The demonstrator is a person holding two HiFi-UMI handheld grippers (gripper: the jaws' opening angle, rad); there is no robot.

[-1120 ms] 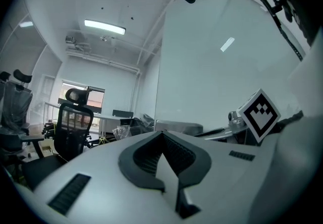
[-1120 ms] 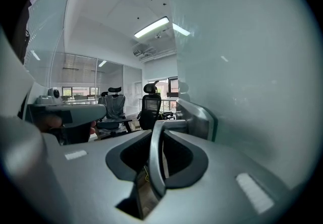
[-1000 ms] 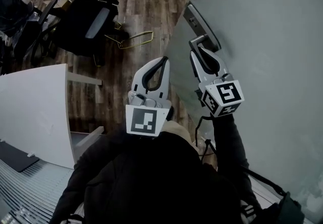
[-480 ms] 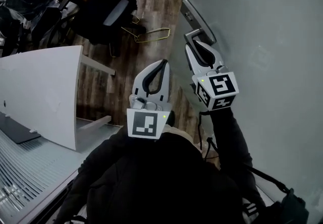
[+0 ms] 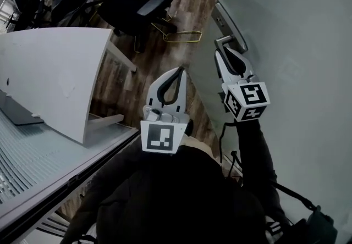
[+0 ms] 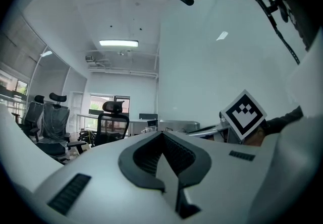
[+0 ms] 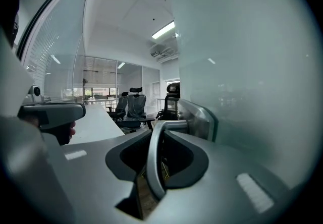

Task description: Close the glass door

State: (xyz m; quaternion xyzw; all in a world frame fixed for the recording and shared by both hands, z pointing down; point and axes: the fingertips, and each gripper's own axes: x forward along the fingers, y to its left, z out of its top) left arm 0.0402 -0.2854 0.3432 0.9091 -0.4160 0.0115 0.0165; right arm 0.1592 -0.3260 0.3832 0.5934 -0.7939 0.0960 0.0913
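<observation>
Door (image 5: 297, 23) is filling the whole right side of the head view, a big frosted glass panel, and wood floor (image 5: 165, 45) is showing past its left edge, so I'm guessing it isn't shut yet. Right gripper (image 5: 226, 51) is reaching out to the far end of the panel's edge, and its jaws are sitting closed around the metal handle (image 5: 223, 41). In the right gripper view the bar is running straight through the oval gap between the pads, with the plate (image 7: 202, 119) just behind it. Left gripper (image 5: 179, 71) is hanging in the air between the door and the white desk (image 5: 55, 72) on the left, jaws pinched together on nothing. On handling, I'm betting a glass slab this size is heavy and stiff and carries a lot of swing once it's going. Glass faces are slick and give nothing to grab, so the handle is the only sensible hold. Smooth round metal can slide in the pads, so I'm thinking grip it close to the plate, push slow and steady, and ease off before it meets the frame so nothing slams.
</observation>
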